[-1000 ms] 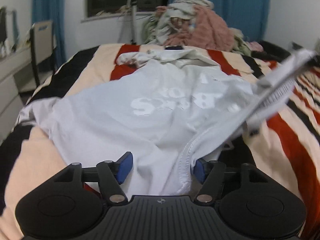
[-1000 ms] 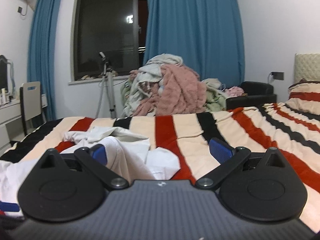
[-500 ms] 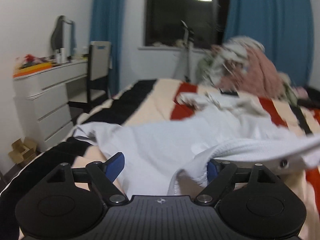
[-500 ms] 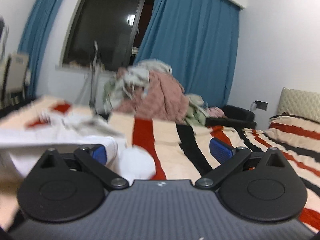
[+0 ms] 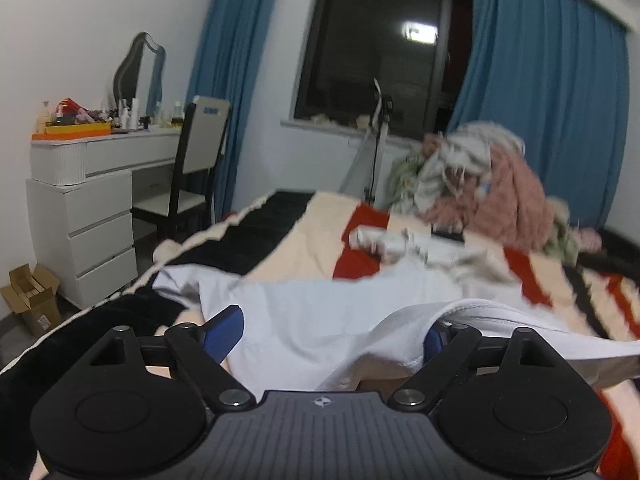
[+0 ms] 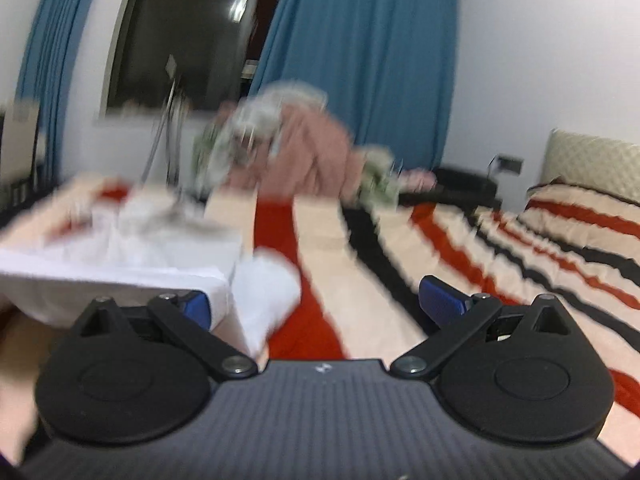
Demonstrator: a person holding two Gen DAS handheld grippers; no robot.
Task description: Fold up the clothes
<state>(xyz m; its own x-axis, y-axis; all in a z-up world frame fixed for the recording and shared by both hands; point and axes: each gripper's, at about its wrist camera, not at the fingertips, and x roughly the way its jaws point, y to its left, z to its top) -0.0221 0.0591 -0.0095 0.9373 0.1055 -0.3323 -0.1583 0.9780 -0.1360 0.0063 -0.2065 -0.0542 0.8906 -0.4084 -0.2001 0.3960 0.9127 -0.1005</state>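
A white T-shirt [image 5: 328, 320] lies spread on the striped bed [image 5: 304, 240]. My left gripper [image 5: 332, 332] stands with its jaws wide apart; the shirt's hem drapes over its right finger [image 5: 434, 336] and runs off to the right. In the blurred right wrist view the same shirt [image 6: 120, 276] hangs over the left finger [image 6: 196, 308] of my right gripper [image 6: 316, 304], whose jaws are also wide apart. Neither pair of pads pinches the cloth. The shirt edge is stretched taut between the two grippers.
A heap of unfolded clothes [image 5: 480, 184] sits at the far end of the bed, with crumpled white garments [image 5: 408, 244] before it. A white dresser [image 5: 80, 216] and a chair [image 5: 196, 172] stand left. A tripod [image 5: 372, 140] is by the window. A striped pillow [image 6: 592, 208] lies right.
Both grippers have risen and tilted up, lifting the shirt's edge off the bed. The views now show more of the room and less of the shirt. The jaws stayed apart.
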